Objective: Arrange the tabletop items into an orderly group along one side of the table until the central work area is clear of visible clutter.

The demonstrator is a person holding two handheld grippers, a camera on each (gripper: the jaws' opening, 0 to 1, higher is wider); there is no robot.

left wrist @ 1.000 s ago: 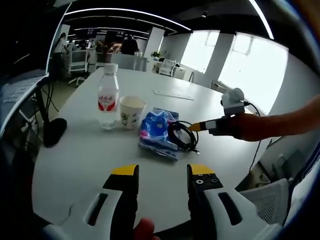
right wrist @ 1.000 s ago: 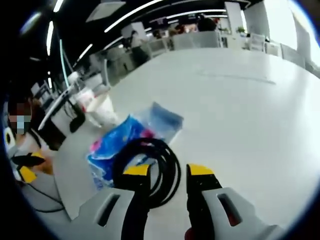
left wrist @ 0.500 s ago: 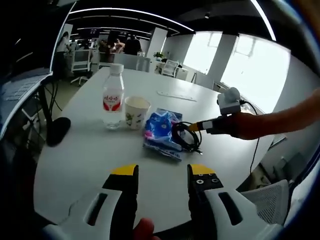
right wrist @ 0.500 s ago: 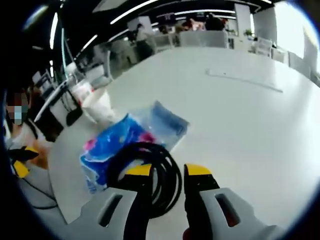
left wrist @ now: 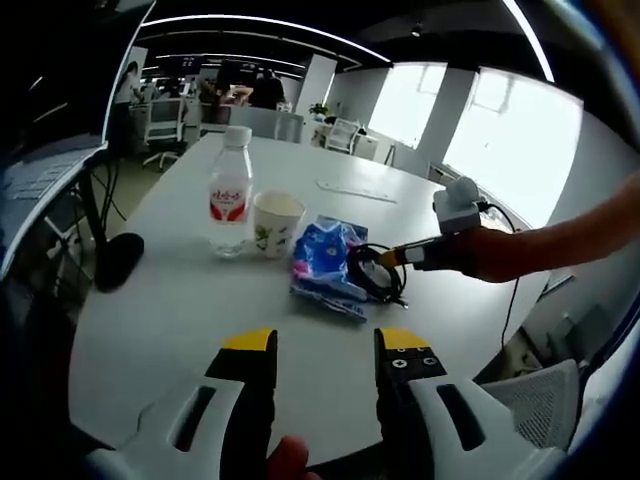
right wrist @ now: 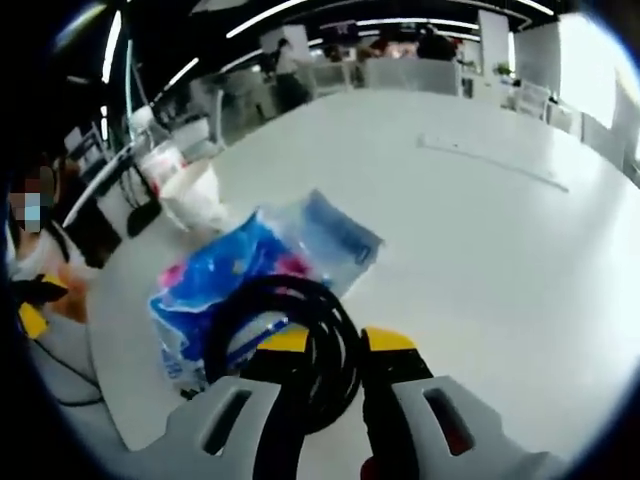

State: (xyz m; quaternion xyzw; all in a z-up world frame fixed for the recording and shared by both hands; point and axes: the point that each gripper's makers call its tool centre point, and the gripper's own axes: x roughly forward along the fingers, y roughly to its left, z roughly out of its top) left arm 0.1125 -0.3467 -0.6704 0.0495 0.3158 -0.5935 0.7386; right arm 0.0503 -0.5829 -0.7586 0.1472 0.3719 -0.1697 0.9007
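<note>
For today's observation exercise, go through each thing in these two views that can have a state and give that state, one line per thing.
water bottle: upright, capped.
paper cup: upright, open at the top, beside the bottle.
blue packet: lying flat on the table.
black cable: coiled, lying partly on the packet.
left gripper: open, holding nothing.
right gripper: fingers narrowed around a strand of the coil; firm grip cannot be told.

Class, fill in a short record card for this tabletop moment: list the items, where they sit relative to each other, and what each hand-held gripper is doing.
Surface: white table
Items: water bottle, paper cup, blue packet, coiled black cable
Layout: bottle beside cup; cable partly lying on the packet
Left hand-held gripper: open, over bare table, holding nothing
Right hand-held gripper: jaws closing around the cable loop; firm grip not confirmable
</note>
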